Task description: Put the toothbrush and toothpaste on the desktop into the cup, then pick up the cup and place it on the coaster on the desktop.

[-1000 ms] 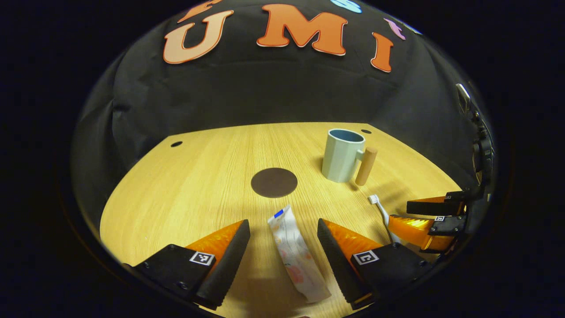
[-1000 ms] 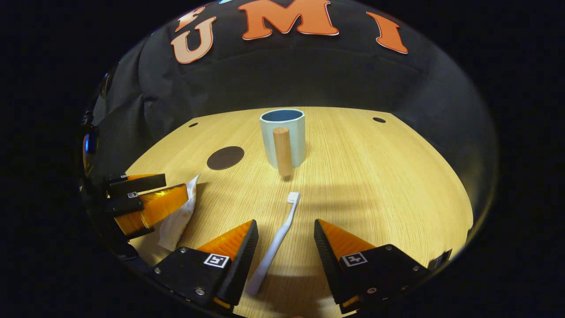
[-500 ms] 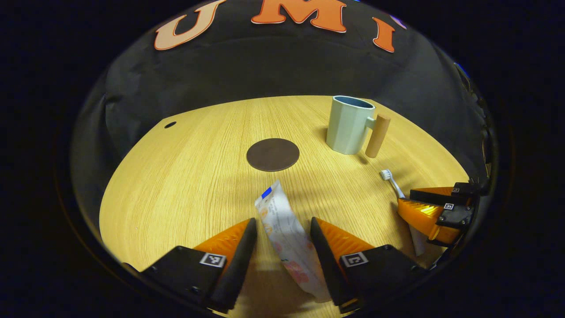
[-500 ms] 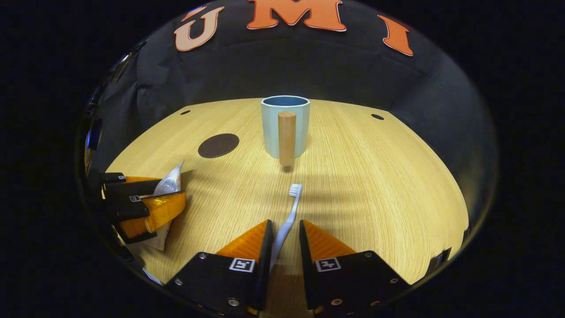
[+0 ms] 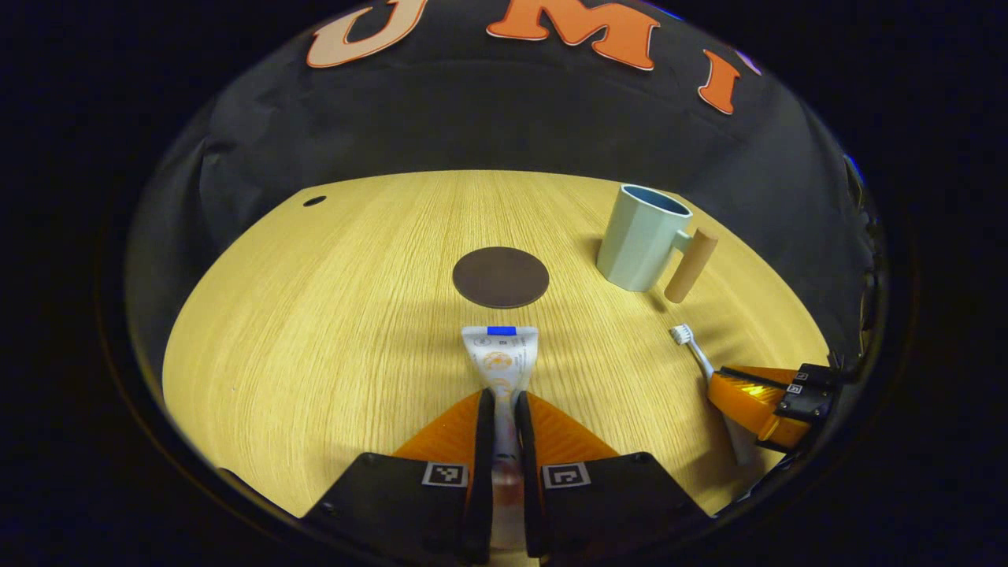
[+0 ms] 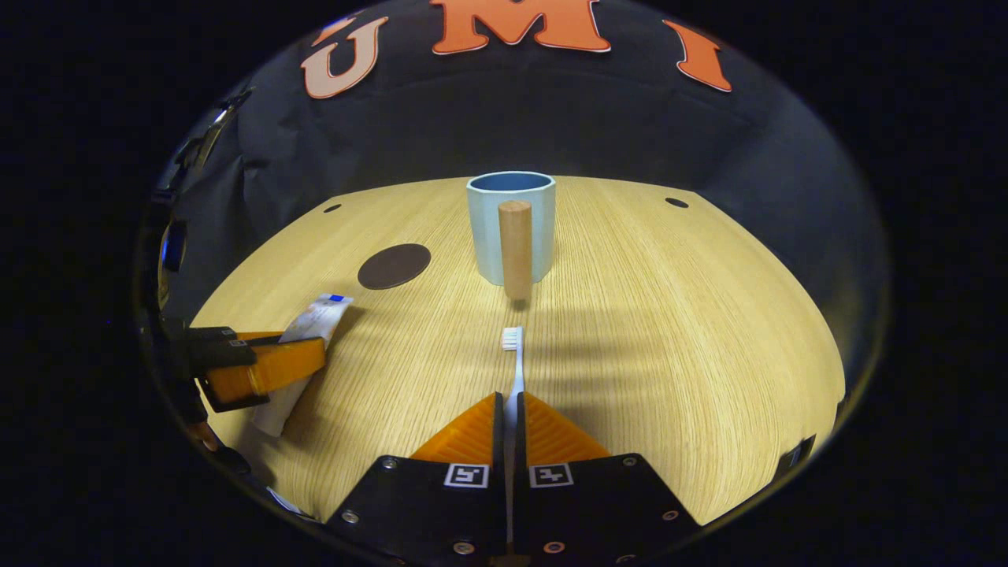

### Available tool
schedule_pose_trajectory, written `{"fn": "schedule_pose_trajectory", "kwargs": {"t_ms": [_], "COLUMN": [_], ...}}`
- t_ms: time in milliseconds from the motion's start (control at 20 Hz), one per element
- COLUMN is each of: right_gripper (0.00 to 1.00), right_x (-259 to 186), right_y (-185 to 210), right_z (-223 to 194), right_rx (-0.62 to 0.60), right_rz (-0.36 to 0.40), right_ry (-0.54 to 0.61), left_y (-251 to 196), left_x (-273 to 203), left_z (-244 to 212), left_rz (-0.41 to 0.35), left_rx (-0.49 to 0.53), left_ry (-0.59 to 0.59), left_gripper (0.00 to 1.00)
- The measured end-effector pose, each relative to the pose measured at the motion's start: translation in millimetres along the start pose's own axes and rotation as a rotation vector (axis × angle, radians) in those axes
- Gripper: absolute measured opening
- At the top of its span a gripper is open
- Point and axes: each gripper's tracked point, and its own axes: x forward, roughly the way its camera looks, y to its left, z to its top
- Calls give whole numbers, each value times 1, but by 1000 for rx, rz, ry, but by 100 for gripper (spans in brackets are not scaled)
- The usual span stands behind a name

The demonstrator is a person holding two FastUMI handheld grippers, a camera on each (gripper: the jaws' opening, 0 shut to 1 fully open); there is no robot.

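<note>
In the left gripper view, a small dark hole (image 5: 314, 201) is seen far back on the left of the pale wooden table (image 5: 315, 315). The left gripper (image 5: 502, 402) is closed tight on the soft white toothpaste tube with the blue end (image 5: 501, 354), and both fingers are pressed on it. Just past the tube, the round flat dark brown coaster (image 5: 500, 276) is seen on the table. To the right of it stands the pale blue cup with the round wooden handle (image 5: 642, 248), upright and apart from the coaster. Farther right, the right gripper (image 5: 760, 394) is closed on the white plastic toothbrush (image 5: 693, 350). The bristle end is pointed toward the cup.

In the right gripper view, the toothbrush (image 6: 514, 370) is squeezed between both fingers.
</note>
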Motion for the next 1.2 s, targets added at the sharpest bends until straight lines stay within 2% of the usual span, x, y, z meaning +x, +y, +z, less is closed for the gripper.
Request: {"fn": "schedule_pose_trajectory", "kwargs": {"t_ms": [350, 400, 650, 1200], "right_gripper": [5, 5, 5, 4], "right_x": [-16, -20, -36, -54], "right_y": [-6, -8, -20, -29], "right_z": [30, 36, 63, 165], "right_rx": [47, 51, 55, 55], "right_rz": [48, 54, 76, 119], "right_ry": [-99, -118, -230, -544], "left_y": [-2, -2, 0, 0], "left_x": [-2, -5, -10, -26], "left_z": [7, 8, 19, 38], "left_rz": [-19, -24, -23, -11], "left_rx": [-28, -31, -34, -38], "left_ry": [-39, -39, -72, -141], "left_gripper": [20, 13, 13, 13]}}
